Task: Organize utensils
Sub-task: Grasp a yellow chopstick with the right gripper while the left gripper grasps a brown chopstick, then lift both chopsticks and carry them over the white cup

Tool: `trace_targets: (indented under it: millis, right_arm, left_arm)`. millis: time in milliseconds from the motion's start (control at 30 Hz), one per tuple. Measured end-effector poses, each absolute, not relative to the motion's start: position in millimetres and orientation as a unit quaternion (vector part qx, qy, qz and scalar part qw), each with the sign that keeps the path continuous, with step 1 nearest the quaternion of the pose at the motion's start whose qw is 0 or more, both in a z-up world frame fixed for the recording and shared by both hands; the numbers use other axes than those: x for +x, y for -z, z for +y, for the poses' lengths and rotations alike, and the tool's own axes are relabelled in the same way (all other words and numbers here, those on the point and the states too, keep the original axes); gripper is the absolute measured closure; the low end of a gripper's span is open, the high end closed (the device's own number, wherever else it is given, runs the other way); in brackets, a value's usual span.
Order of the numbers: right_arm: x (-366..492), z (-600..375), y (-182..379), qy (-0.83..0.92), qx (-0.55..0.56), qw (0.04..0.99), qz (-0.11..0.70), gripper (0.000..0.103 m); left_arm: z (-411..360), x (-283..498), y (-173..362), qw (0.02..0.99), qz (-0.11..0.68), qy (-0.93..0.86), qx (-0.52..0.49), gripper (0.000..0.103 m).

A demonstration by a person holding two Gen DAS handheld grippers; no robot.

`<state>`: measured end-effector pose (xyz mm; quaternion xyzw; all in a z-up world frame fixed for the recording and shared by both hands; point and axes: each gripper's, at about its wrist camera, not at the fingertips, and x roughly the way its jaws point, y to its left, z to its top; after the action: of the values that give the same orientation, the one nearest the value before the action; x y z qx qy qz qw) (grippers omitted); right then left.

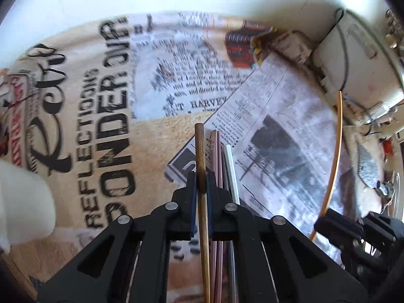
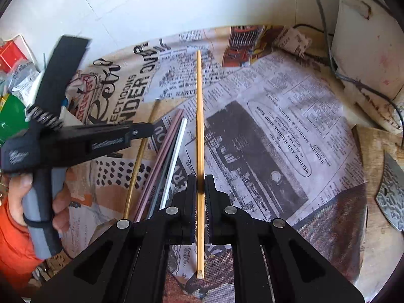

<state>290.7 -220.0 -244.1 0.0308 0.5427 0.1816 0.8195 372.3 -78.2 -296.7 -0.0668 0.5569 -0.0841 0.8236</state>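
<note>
My left gripper is shut on a brown wooden chopstick that runs forward between its pads. The same gripper and chopstick show at the left of the right wrist view. Beside it lie pink chopsticks, a dark one and a white one on the newspaper-print cloth; they also show in the right wrist view. My right gripper is shut on a light bamboo chopstick, held above the cloth; it shows at the right of the left view.
A white appliance with a cable stands at the back right. A wooden board with a patterned knife blade lies at the right. Packets and clutter sit at the far left. A white object is at the left.
</note>
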Motion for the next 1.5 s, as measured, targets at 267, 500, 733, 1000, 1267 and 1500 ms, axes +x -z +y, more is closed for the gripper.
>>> trace_targets:
  millis: [267,500,733,1000,1267,1500]
  right_arm:
    - [281.7,-220.0,210.4,-0.189,0.037,0.840,0.507,0.098]
    - [275.5,-210.3,204.0,-0.197,0.018,0.842,0.502,0.098]
    - [291.6,-201.9,247.7,-0.192,0.013,0.802,0.565,0.088]
    - [329.9,-177.3,283.4,-0.162,-0.022,0.794,0.586,0.088]
    - [339.8,-160.8,296.9,-0.151,-0.051,0.788,0.594,0.088]
    - [344.2,-169.5,298.6,-0.152,-0.034,0.787,0.597,0.097]
  left_arm:
    - [-72.7,315.7,246.8,0.862,0.494,0.077,-0.084,0.098]
    - [-64.8,281.7,216.6,0.884,0.455,0.064,-0.082,0.098]
    - [-43.4,254.5,198.5,0.901,0.424,0.041,-0.087,0.098]
    - [-14.1,238.0,190.7,0.908,0.405,0.010,-0.106,0.098]
    - [-0.2,235.9,191.8,0.908,0.401,-0.003,-0.125,0.098]
    - [2.7,237.0,187.5,0.909,0.390,0.007,-0.148,0.098]
